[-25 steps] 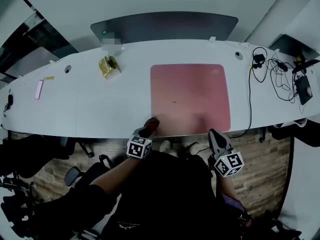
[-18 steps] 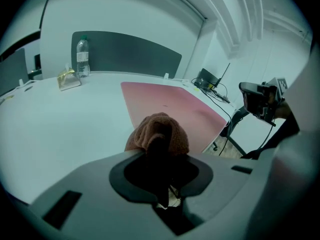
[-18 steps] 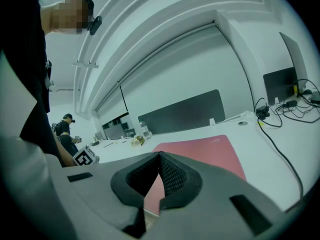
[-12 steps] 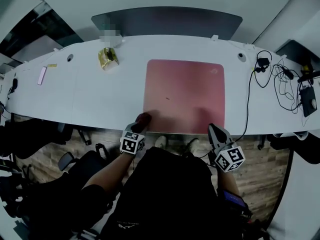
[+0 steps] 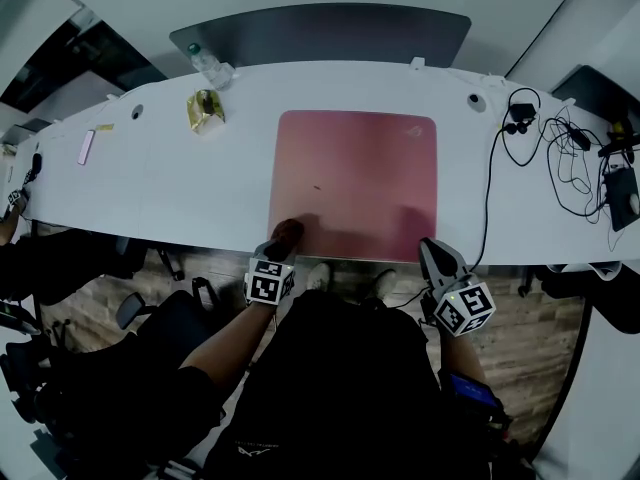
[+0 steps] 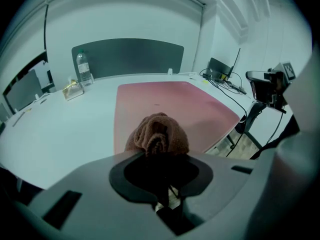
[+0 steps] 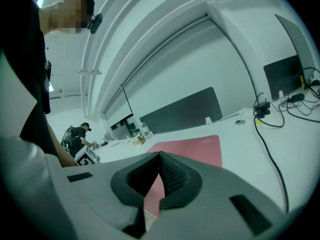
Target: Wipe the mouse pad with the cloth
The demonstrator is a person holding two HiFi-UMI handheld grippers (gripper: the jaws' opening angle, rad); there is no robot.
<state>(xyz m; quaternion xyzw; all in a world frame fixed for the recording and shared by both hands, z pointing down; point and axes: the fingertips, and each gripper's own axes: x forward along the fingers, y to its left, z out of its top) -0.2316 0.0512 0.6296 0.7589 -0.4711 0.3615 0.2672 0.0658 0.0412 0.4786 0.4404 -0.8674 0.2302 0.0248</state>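
Head view only: whole white bench (image 5: 180, 198), dark divider panel (image 5: 320, 33) along its far edge, pink mouse pad (image 5: 355, 183) flat mid-bench, cable tangle (image 5: 560, 158) at far right. Left gripper view only: close look at the brown cloth (image 6: 157, 134), bunched into a wad, plus an upright water bottle (image 6: 83, 69) far left by the panel. Right gripper view only: second person (image 7: 80, 134) at far left, past the bench end.

Left claw (image 6: 159, 156): clamped on the cloth, wad sticking out past the tips, over the pad's near left corner. Can't confirm contact with the pad. Right claw (image 7: 159, 156): fully closed, tips meeting, empty, off the bench's near edge by the pad's near right corner, not touching it.

Around: crumpled gold packet (image 5: 203, 109) left of the pad, near the bottle, well apart from the pad. Small pink strip (image 5: 84, 148) at far left of the bench. Tiny dark speck (image 5: 317, 187) on the pad, beyond the cloth.
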